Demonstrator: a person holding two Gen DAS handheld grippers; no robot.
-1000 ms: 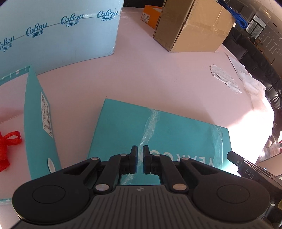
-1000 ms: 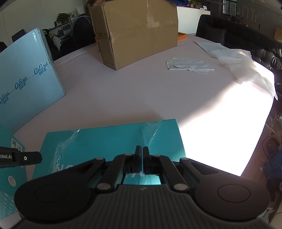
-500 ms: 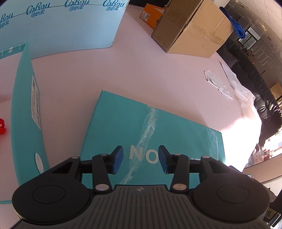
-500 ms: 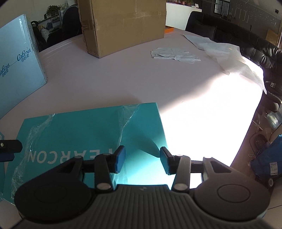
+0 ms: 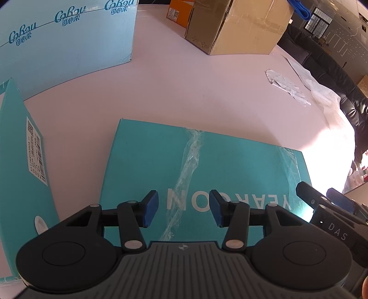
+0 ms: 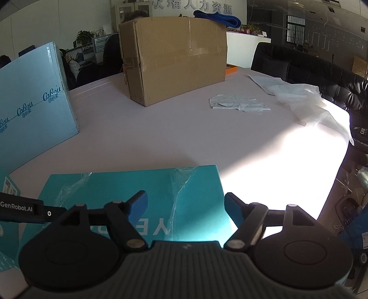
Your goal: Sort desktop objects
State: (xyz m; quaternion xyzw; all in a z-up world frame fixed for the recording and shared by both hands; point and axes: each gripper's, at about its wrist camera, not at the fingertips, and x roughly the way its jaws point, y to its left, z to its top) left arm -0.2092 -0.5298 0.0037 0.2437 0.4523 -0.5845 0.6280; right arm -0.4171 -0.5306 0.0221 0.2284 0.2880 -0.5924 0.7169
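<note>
Spreading across both views, the pale pink-white tabletop [image 5: 184, 87] carries everything to be sorted, and the largest pieces stand far back: a tall light-blue printed carton [image 5: 64, 39] at the far left and a taped brown cardboard box [image 6: 172, 59] at the far centre, with a blue strap [image 6: 218, 18] on its top. Crumpled white plastic sheets [image 6: 299, 96] lie toward the far right, near a folded white paper [image 6: 237, 104].

Nearest the person, a flat teal cardboard box with white lettering and strips of clear tape [image 5: 202, 174] lies flat on the table, and a second teal box with a barcode label [image 5: 20, 165] sits just beside it on the left, seemingly tilted on its edge.

The step in hand looks like the pause after the flat teal box has been set down: neither tool holds it. The next move probably calls for choosing another item, likely the labelled teal box or the loose white sheets, and steering a gripper to it without nudging the flat box.

The left gripper [image 5: 184, 208] hovers over the near half of the flat box, jaws apart and empty. The right gripper [image 6: 185, 208] hangs above the box's near right corner, jaws spread wide, one blue pad [image 6: 233, 210] past the box's right edge.
</note>
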